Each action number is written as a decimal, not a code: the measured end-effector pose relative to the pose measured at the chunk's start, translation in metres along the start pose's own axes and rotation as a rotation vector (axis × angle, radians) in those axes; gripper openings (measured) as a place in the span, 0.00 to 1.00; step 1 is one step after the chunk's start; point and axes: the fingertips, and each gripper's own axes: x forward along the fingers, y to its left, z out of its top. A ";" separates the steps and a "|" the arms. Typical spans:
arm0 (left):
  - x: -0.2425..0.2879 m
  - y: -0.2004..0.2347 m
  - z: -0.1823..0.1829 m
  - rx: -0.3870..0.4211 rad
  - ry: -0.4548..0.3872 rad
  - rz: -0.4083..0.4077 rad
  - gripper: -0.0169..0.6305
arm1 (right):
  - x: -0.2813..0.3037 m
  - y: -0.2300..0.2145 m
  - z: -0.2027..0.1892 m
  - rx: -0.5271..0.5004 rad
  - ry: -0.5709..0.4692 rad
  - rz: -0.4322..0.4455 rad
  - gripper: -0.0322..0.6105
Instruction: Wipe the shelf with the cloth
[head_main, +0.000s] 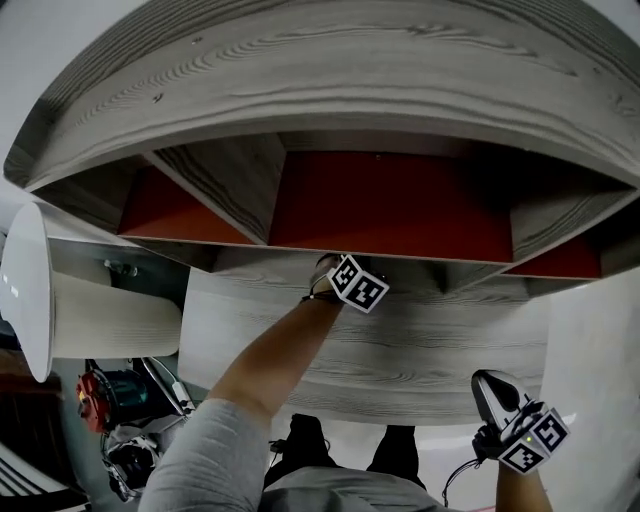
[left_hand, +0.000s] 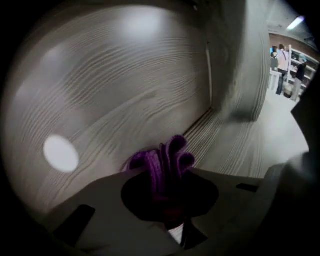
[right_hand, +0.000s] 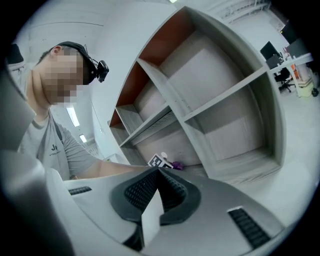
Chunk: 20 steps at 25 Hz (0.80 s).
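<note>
**Shelf unit, one cloth, two hand-held grippers**

1. Left gripper (left_hand: 162, 172): fingers closed on a bunched purple cloth (left_hand: 162, 159). The folds stand out just past the fingertips. Directly ahead of them is the grey wood-grain board of the shelf (left_hand: 110, 90), with the cloth up against it. In the left gripper view, the inner corner of the compartment lies to the right of the fingers.

2. Right gripper (right_hand: 159, 174): fingers pressed together, with nothing between them. It is held well apart from the shelf. The open compartments rise beyond the fingertips. The cloth shows small, just past them, beside the left gripper's marker cube (right_hand: 159, 161).

3. Person's forearm (head_main: 270, 365): reaches behind the left gripper toward the board.
</note>
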 end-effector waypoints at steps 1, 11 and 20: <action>0.006 -0.022 0.019 0.024 -0.019 -0.024 0.13 | -0.011 -0.006 0.001 0.006 -0.005 -0.015 0.08; 0.009 -0.164 0.112 0.214 -0.261 -0.359 0.13 | -0.059 -0.039 -0.004 0.037 0.002 -0.086 0.08; -0.078 0.065 -0.079 -0.065 -0.132 0.063 0.13 | 0.049 0.044 -0.006 -0.034 0.073 0.075 0.08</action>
